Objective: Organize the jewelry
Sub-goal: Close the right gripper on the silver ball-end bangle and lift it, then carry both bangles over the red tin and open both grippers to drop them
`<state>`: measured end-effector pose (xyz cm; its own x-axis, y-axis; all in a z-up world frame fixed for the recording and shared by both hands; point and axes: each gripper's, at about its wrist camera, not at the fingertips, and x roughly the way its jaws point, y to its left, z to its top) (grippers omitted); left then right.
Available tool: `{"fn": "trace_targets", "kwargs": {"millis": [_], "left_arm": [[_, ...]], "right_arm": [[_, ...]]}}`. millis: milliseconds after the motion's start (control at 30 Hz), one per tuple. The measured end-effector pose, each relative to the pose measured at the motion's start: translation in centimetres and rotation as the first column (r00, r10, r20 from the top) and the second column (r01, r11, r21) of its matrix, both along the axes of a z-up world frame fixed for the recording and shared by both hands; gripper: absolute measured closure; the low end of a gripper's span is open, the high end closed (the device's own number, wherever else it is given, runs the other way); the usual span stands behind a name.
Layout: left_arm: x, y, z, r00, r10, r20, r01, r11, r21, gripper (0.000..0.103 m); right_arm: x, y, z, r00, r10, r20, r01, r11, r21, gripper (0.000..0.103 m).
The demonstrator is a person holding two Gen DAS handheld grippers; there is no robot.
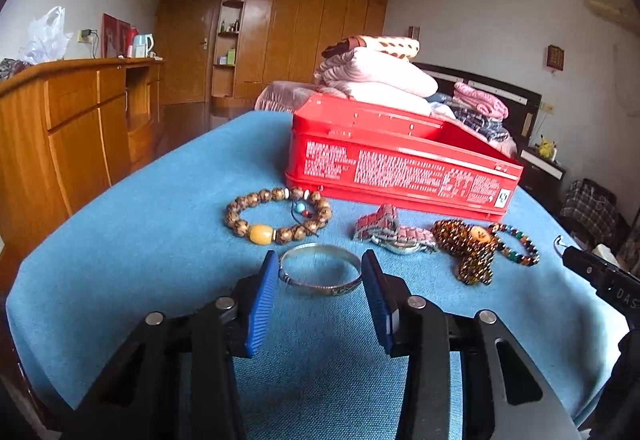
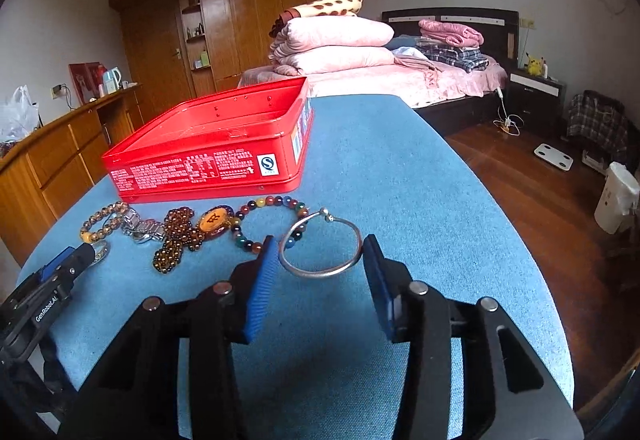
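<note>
An open red tin box [image 1: 400, 168] stands on the blue cloth table; it also shows in the right wrist view [image 2: 208, 156]. In front of it lie a wooden bead bracelet [image 1: 276, 216], a metal watch [image 1: 394, 234], a brown bead piece [image 1: 466, 244] and a coloured bead bracelet [image 1: 520, 244]. My left gripper [image 1: 320, 268] is open, its blue pads either side of a silver bangle [image 1: 320, 274] on the cloth. My right gripper [image 2: 320, 252] is open around a thin silver bangle [image 2: 320, 248], which overlaps the coloured bead bracelet [image 2: 264, 224].
The blue table [image 2: 400, 180] drops off at its right edge to a wooden floor [image 2: 540, 180]. A wooden dresser [image 1: 60, 128] stands left, a bed [image 2: 420, 76] with folded bedding behind. The right gripper's tip [image 1: 592, 272] shows at the left view's right edge.
</note>
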<state>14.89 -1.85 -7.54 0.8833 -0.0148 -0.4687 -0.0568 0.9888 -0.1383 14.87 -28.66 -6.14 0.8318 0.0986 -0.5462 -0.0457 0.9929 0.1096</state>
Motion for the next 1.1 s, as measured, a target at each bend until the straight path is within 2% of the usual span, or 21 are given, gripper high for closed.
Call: {"fn": "trace_targets", "kwargs": {"millis": [167,333,700,900,1100], "left_arm": [[-0.6,0.0,1.0,0.999,-0.008,0.050,0.009,1.000,-0.009,0.062],[-0.6,-0.2,1.1,0.998,-0.022,0.054,0.022,1.000,-0.009,0.062],[-0.3,-0.3,2.2,0.996,-0.032,0.084,0.034,0.999,-0.027,0.062],[0.5,-0.2,4.6,0.988,-0.041,0.146,0.045,0.999,-0.024,0.062],[2.6,-0.2,8.1,0.971,-0.058,0.233,0.062,0.998,-0.011,0.062]], "right_arm": [[-0.7,0.4,0.6,0.999,0.023,0.038,-0.023,1.000,0.006,0.061],[-0.6,0.6,0.5,0.999,0.036,0.030,-0.036,0.999,0.003,0.061],[-0.5,0.6,2.0,0.996,0.053,0.069,-0.056,0.998,0.040,0.061],[0.6,0.8,4.0,0.992,0.067,0.110,-0.074,0.996,0.058,0.061],[3.1,1.9,7.1,0.983,0.093,0.156,-0.103,0.993,0.060,0.061]]}}
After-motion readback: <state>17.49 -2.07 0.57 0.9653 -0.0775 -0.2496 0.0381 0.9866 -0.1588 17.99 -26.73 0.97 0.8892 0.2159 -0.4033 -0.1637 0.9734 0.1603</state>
